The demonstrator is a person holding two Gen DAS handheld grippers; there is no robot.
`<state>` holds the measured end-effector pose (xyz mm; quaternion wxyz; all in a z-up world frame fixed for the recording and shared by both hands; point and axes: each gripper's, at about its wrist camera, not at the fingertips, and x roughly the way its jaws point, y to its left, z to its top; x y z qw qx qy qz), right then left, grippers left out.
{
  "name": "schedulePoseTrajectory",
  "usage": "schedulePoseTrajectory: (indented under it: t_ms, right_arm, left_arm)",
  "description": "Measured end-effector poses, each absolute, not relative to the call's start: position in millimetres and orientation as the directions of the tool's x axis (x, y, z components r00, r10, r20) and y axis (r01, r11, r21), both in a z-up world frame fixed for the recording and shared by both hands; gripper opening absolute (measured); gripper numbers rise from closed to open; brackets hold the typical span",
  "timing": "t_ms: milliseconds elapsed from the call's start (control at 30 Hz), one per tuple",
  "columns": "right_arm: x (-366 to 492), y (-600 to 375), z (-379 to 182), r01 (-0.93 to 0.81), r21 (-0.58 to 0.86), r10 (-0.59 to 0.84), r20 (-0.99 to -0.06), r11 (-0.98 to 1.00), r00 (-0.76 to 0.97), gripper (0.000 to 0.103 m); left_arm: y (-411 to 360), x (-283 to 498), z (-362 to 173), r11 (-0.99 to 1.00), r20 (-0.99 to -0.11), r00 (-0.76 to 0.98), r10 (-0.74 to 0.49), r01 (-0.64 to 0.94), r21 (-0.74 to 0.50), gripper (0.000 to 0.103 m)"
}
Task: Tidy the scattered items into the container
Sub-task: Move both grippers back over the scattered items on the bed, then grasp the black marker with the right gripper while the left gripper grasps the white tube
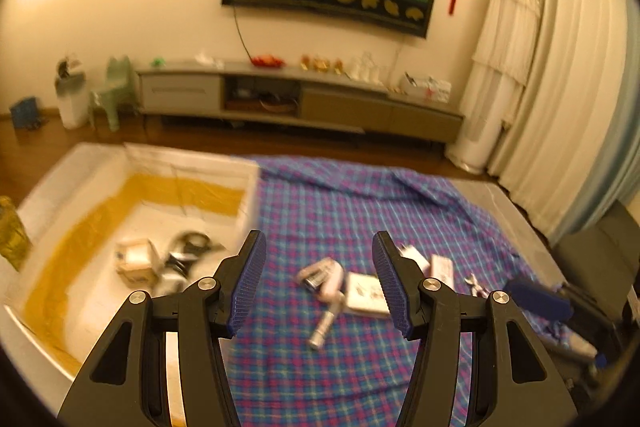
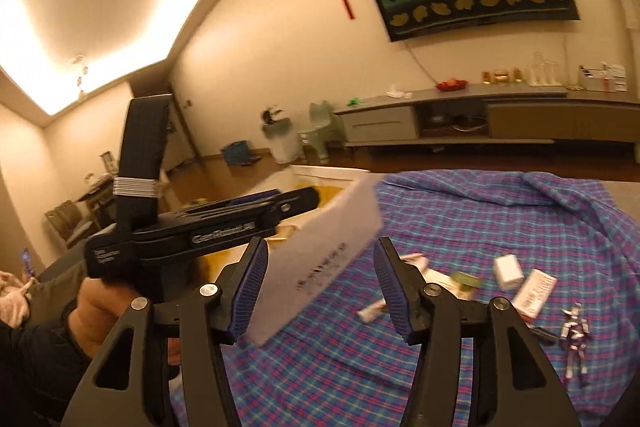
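My left gripper (image 1: 319,279) is open and empty above the plaid cloth (image 1: 360,207), just right of the white container (image 1: 52,187), which has a yellow-taped inside. The container holds a small box (image 1: 136,261) and a dark tangled item (image 1: 188,247). On the cloth lie a silver tube (image 1: 326,327), a roll-like item (image 1: 320,277) and a white card (image 1: 366,293). My right gripper (image 2: 320,291) is open; a white flat box (image 2: 320,263) sits tilted between its fingers, touching only the left pad (image 2: 250,291). The left gripper's body (image 2: 192,231) shows in the right wrist view.
Small boxes (image 2: 534,291), a green tin (image 2: 466,279) and a silver figurine (image 2: 574,331) lie on the cloth at the right. A TV cabinet (image 1: 300,99), a bin (image 1: 72,99) and curtains (image 1: 560,87) stand beyond the table.
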<state>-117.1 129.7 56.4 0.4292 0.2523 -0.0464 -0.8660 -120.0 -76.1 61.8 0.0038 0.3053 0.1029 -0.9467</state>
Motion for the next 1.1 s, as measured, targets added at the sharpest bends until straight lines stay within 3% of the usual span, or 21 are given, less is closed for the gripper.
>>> schedulePoseTrajectory:
  t_ms: [200,567,933,967,1033,1100]
  right_arm:
    - [-149.1,147.2,37.8,0.639,0.222,-0.635,-0.551,-0.737,-0.541,0.057]
    - [-207.7,168.2,-28.7,0.577,0.114,-0.441,-0.768,-0.809,-0.465,0.057]
    - [-247.3,173.9,-84.1,0.543,0.088,-0.350,-0.847,-0.835,-0.401,0.056]
    - [-248.8,173.1,-87.2,0.543,0.099,-0.351,-0.855,-0.834,-0.383,0.053]
    - [-250.1,171.3,-92.8,0.537,0.136,-0.354,-0.876,-0.832,-0.327,0.024]
    - [-246.5,166.9,-91.0,0.541,0.173,-0.367,-0.889,-0.823,-0.273,0.020]
  left_arm:
    - [-47.9,-139.5,27.5,-0.988,-0.679,-0.727,0.105,0.004,-0.156,0.059]
    - [-28.7,-166.2,-45.6,-0.998,-0.812,-0.583,0.032,-0.063,0.006,0.058]
    - [-36.7,-192.2,-77.1,-0.999,-0.842,-0.539,0.016,-0.039,0.006,0.058]
    - [-38.1,-195.0,-80.5,-0.999,-0.847,-0.531,0.020,-0.034,-0.002,0.058]
    - [-40.9,-198.8,-86.1,-1.000,-0.855,-0.518,0.023,-0.022,-0.014,0.058]
    - [-42.9,-202.3,-90.3,-1.000,-0.858,-0.513,0.014,-0.007,-0.011,0.058]
